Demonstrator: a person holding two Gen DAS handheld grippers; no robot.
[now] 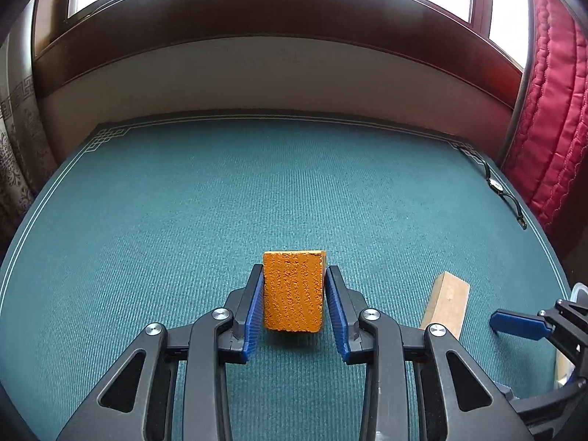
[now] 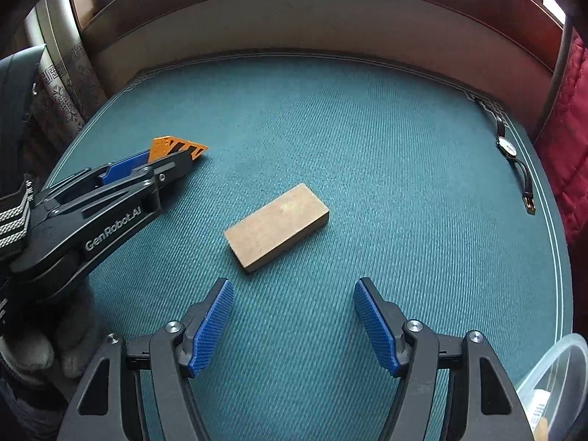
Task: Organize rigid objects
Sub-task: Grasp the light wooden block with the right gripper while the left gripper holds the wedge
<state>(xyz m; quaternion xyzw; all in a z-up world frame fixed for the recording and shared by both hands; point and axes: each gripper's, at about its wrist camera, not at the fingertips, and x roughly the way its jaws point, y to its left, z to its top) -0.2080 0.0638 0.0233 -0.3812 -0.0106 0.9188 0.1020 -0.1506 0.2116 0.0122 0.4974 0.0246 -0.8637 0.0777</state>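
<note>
My left gripper (image 1: 294,275) is shut on an orange block (image 1: 294,292) and holds it just above the green mat; both blue pads press its sides. The right wrist view shows the same gripper (image 2: 183,163) at the left with the orange block (image 2: 176,147) sticking out past its fingers. A plain tan wooden block (image 2: 276,226) lies flat on the mat, also seen as the tan block (image 1: 446,299) to the right of my left gripper. My right gripper (image 2: 294,294) stands open just short of that block, nothing between its fingers. One of its blue fingers (image 1: 518,325) shows at the right edge.
A wristwatch (image 2: 509,149) with a dark strap lies near the mat's right edge. A clear plastic container (image 2: 558,378) sits at the lower right. A red quilted cloth (image 1: 551,128) hangs on the right. A gloved hand (image 2: 36,352) holds the left gripper.
</note>
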